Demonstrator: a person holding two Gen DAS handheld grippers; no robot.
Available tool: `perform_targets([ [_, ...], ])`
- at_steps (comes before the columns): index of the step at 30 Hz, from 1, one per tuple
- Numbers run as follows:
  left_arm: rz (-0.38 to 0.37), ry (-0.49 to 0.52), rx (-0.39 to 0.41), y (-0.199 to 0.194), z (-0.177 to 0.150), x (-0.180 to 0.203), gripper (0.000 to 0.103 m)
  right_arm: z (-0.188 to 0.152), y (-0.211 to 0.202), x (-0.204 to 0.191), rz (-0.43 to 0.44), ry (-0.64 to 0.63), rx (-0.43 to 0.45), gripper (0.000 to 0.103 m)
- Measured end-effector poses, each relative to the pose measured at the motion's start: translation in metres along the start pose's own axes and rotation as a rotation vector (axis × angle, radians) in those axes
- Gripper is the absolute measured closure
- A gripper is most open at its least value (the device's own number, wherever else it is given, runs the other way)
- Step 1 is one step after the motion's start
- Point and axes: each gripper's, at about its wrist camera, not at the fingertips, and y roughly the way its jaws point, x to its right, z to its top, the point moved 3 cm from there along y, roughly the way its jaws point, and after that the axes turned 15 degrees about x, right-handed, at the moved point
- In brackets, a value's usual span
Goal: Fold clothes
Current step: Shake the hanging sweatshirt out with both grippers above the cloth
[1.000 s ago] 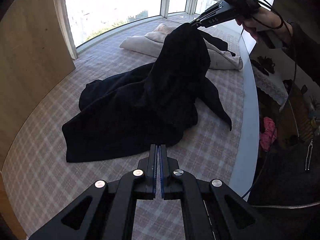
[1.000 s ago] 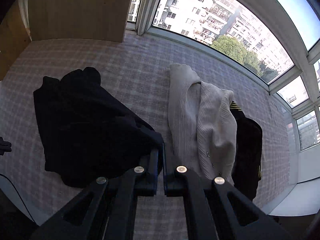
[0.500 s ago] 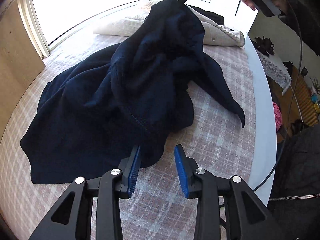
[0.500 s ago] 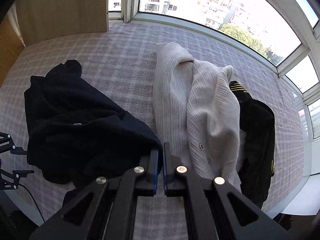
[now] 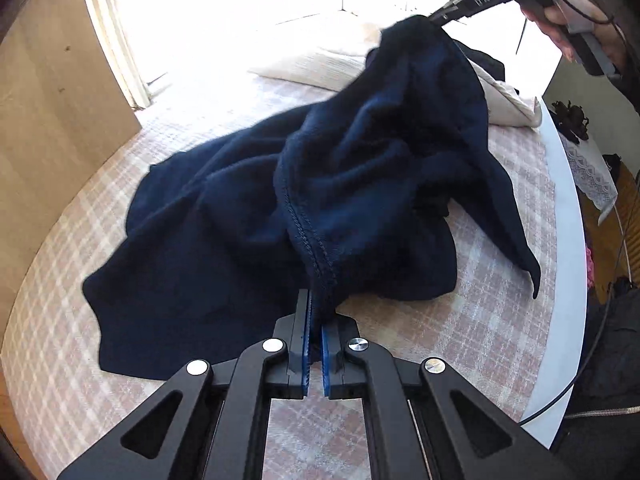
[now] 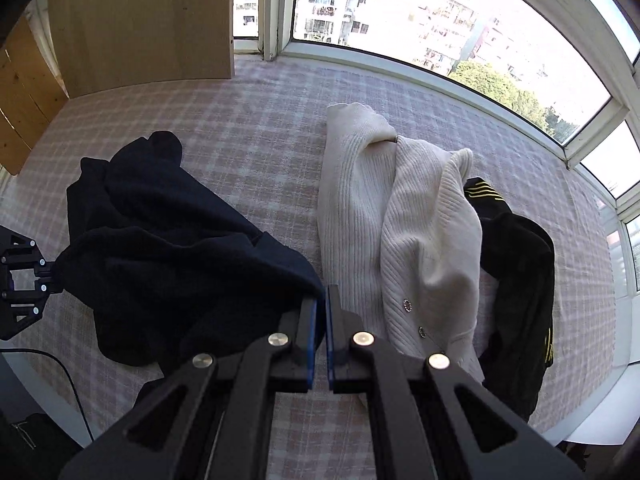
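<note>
A dark navy fleece garment lies crumpled on the plaid bed cover. My left gripper is shut on its stitched hem at the near edge. Up at the top right, a hand holds my right gripper, which pinches another edge of the garment and lifts it into a peak. In the right wrist view the right gripper is shut on the navy garment, and the left gripper grips the far left end of the cloth.
A cream ribbed cardigan lies to the right of the navy garment, with a black garment with yellow stripes beyond it. A wooden panel stands on the left. Windows line the far side. The bed's edge runs on the right.
My left gripper opened, moved forward onto the navy garment's hem and shut on it. The right gripper kept its hold and moved a little toward the cardigan.
</note>
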Motion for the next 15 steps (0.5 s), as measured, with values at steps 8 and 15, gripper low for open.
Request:
perform_targets([
  [8,0.273,-0.042,0.327,-0.149,0.118,-0.092,0.1,0.058,-0.09,-0.003,0.016,-0.026,0.194,0.099],
  [15,0.44,0.072,0.507,-0.285,0.192,-0.103,0.1,0.128,-0.198,-0.025,-0.065,-0.137,0.436,0.1],
])
